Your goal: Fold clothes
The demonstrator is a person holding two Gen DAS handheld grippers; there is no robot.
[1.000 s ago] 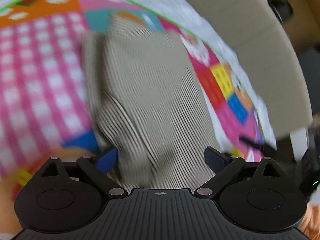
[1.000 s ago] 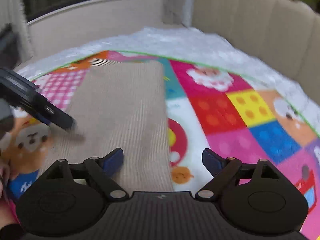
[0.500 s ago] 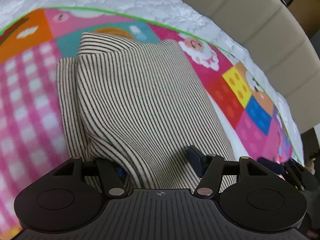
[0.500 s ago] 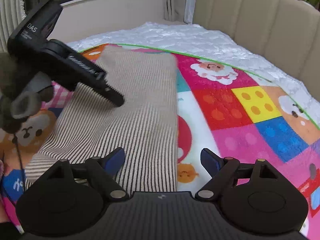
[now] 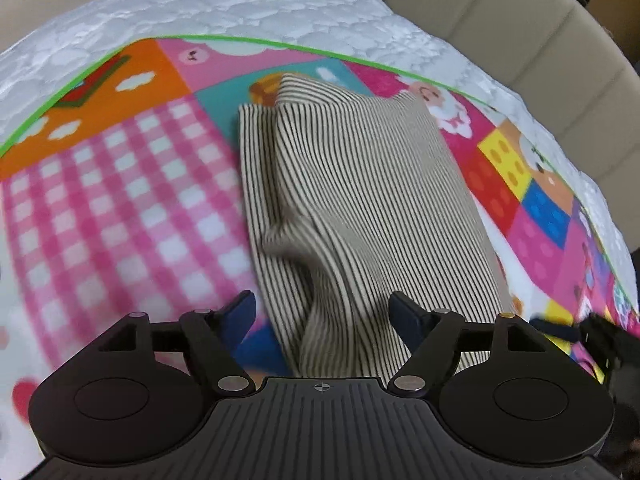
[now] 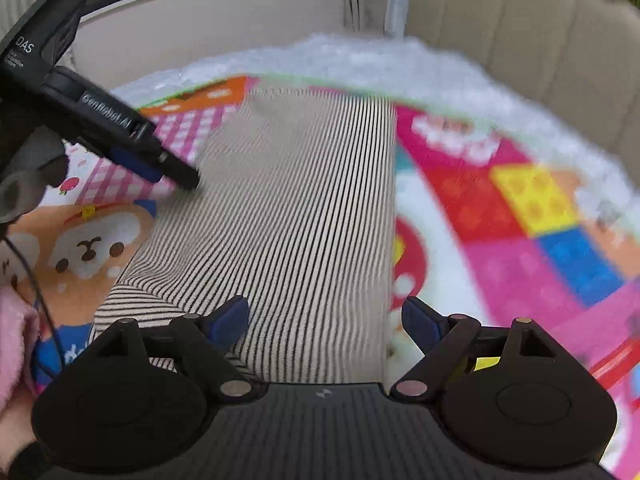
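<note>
Left gripper (image 5: 322,308) jaws opening over striped garment (image 5: 360,200) (folded, at 12 o'clock); right gripper (image 6: 324,316) wide, empty.

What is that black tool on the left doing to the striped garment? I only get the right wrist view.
Observer: That is the left gripper. Its own camera shows its jaws opening, with the striped garment lying between them and neither pad pressing on it.
Operator: Is the cloth lying flat on that side?
Observer: Not quite. Along its left edge a lower layer sticks out past the top layer.
Operator: Anything else I can't see?
Observer: Just ahead of that gripper the top layer is rumpled into a soft bulge.
</note>
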